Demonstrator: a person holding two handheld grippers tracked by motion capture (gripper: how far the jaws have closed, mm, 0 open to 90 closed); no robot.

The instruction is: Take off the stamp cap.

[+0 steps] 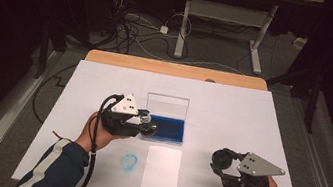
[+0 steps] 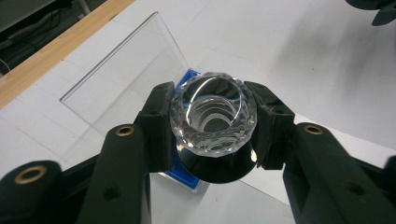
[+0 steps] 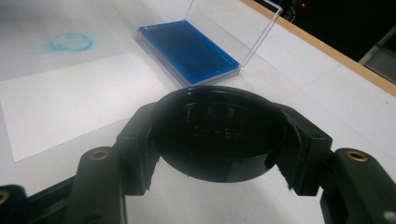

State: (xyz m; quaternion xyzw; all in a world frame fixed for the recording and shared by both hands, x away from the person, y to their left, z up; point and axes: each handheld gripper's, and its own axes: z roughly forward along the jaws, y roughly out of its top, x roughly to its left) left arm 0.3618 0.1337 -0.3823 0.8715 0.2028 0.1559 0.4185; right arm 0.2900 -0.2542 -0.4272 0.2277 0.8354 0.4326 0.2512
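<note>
Nearest my lens: left tongs [image 2: 212, 121], matte black jaws clenched on a faceted clear-glass stamp [image 2: 213, 115] — round, cut like crystal, hollow centre, with a glossy black disc base beneath. From the high view I see it held at the 9 o'clock edge of the ink pad tray [image 1: 169, 129], just above it.

Ink pad tray: shallow rectangular clear plastic case, saturated blue pad inside, transparent lid standing open at its 12 o'clock side.

Right tongs [image 3: 219, 135]: clamped on a round black cap [image 3: 219, 130], smooth, shallow, glossy-rimmed, held near the table's 4 o'clock corner.

White paper sheet [image 1: 161, 171]: plain rectangle, flat, at 6 o'clock of the tray.

Blue ring print [image 1: 130, 162]: smudged, roughly circular, at the sheet's 9 o'clock.

Table [image 1: 252, 117]: white matte covering, wood edge at 12 o'clock.
</note>
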